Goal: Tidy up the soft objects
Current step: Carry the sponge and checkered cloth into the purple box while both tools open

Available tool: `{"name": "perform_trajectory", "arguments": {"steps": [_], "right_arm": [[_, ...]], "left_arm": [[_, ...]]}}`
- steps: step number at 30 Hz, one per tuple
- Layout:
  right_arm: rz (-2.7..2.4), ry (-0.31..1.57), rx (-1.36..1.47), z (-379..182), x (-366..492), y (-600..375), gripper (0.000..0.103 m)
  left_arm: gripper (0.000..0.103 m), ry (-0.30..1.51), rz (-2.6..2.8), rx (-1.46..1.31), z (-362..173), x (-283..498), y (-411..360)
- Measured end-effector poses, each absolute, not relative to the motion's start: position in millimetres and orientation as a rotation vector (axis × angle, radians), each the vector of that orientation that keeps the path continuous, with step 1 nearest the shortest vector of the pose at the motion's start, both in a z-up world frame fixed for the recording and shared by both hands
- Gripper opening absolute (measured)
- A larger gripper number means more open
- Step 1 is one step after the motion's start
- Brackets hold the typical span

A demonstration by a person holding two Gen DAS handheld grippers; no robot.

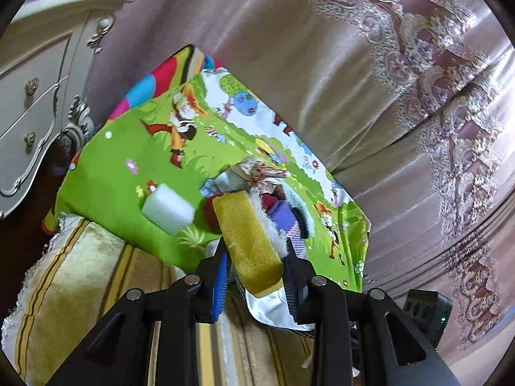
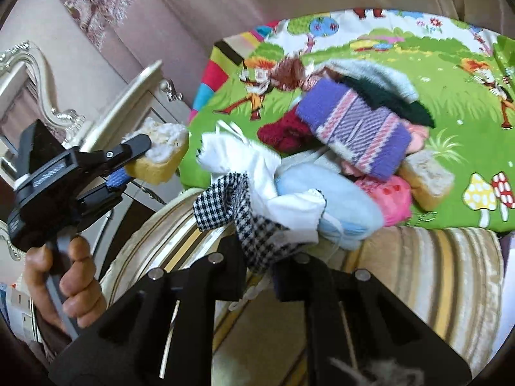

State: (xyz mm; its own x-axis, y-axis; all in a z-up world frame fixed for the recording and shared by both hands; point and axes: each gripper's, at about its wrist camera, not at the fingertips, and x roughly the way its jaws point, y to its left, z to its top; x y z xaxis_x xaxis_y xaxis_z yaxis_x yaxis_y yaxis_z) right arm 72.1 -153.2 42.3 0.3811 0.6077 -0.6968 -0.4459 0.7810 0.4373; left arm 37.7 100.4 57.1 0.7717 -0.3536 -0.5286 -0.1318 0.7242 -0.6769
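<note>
We have the left gripper (image 1: 254, 270) clamped across a yellow rectangular sponge with a white fluffy backing (image 1: 248, 241), pinched at its near end so the long body projects forward toward twelve o'clock, lifted clear of the surface; in the right wrist view the same sponge (image 2: 157, 157) hangs in the air off the mat's edge, at nine o'clock from the heap. We judge it is held high like this to carry it away from the pile without dragging other pieces along.

At ten o'clock from that sponge lies a white foam block (image 1: 167, 209), alone on the bright green cartoon-printed play mat (image 1: 128, 148), well apart from the heap. It looks like the start of a sorted group, and we would guess the sponge belongs beside it.

Our right gripper (image 2: 257, 270) is closed on a black-and-white houndstooth cloth (image 2: 238, 212), which rises from between the fingers toward twelve o'clock and is tangled with a white cloth (image 2: 257, 173) at the pile's near edge. Gripping the loose corner probably lets us peel it out.

Beyond, toward one o'clock, the heap holds a pale blue soft bundle (image 2: 338, 202), a purple and pink striped knitted piece (image 2: 357, 128) on top, and a second yellow sponge (image 2: 425, 177) at three o'clock, touching the pile. The mat rests on a cream and gold striped plush cushion (image 2: 418, 257).
</note>
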Motion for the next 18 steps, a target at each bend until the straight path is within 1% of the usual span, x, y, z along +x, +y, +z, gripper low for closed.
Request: {"name": "perform_trajectory", "arguments": {"steps": [11, 18], "right_arm": [[0.569, 0.869, 0.300, 66, 63, -231, 0.015], [0.417, 0.825, 0.341, 74, 53, -295, 0.015]], "left_arm": [[0.031, 0.719, -0.237, -0.686, 78, 45, 47], [0.031, 0.792, -0.354, -0.635, 73, 58, -15]]}}
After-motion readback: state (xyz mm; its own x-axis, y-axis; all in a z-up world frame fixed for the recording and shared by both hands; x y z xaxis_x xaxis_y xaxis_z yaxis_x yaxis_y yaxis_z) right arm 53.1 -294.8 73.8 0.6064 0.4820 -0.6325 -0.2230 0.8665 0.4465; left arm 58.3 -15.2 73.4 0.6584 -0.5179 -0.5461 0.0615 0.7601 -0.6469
